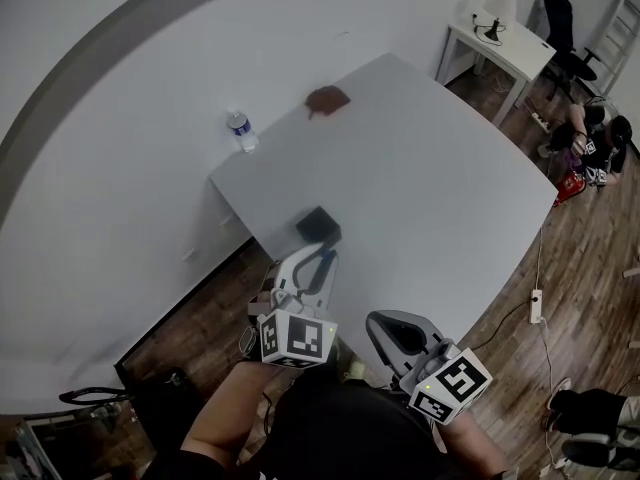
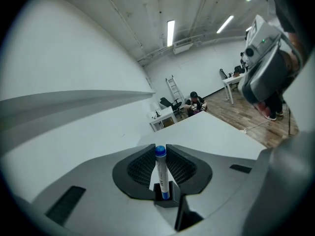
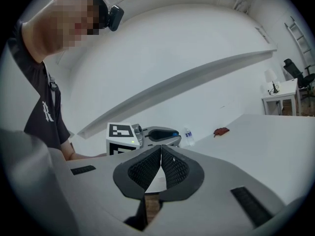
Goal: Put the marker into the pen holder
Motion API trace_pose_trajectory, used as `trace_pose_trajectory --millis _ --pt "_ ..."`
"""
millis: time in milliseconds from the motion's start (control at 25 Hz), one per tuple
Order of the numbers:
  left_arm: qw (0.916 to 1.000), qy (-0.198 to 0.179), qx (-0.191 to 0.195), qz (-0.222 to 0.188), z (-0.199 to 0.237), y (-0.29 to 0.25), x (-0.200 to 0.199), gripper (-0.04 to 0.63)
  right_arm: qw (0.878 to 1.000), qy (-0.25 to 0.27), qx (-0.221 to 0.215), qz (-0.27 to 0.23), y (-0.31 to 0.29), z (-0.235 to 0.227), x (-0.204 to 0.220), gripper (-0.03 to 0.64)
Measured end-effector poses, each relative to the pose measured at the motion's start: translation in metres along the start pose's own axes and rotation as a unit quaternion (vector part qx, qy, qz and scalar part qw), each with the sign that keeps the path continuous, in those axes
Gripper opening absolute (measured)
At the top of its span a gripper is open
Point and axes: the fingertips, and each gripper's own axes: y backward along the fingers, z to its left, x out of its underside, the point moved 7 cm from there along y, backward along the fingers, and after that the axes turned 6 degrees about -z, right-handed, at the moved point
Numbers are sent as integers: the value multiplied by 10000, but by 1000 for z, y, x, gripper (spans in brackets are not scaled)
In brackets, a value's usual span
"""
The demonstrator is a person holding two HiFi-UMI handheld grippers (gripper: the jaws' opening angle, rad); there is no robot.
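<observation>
A white marker with a blue cap (image 2: 160, 171) stands upright between the jaws of my left gripper (image 2: 161, 150), which is shut on it. In the head view the left gripper (image 1: 316, 262) hangs just short of the table's near corner, and the marker's blue end (image 1: 326, 257) shows at its tip. The pen holder (image 1: 318, 225), a small black open box, sits on that corner of the white table (image 1: 430, 198), right beyond the tip. My right gripper (image 1: 382, 324) is lower right, off the table; its jaws (image 3: 161, 150) are shut with nothing between them.
A water bottle (image 1: 241, 131) stands at the table's left corner and a brown object (image 1: 327, 98) lies at the far edge. A white desk (image 1: 497, 46) and a seated person (image 1: 592, 144) are at the back right. Wood floor and cables lie beside the table.
</observation>
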Motion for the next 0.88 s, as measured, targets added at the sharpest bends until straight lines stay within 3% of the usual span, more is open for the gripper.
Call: trace_pose_trajectory --millis 360,880 --pt "9989 -120 336 291 11 -72 61 69 9973 -261 553 402 -34 -35 9 15" --pt "9912 -78 909 960 -12 -125 149 69 9899 -571 977 858 -67 -67 22 15"
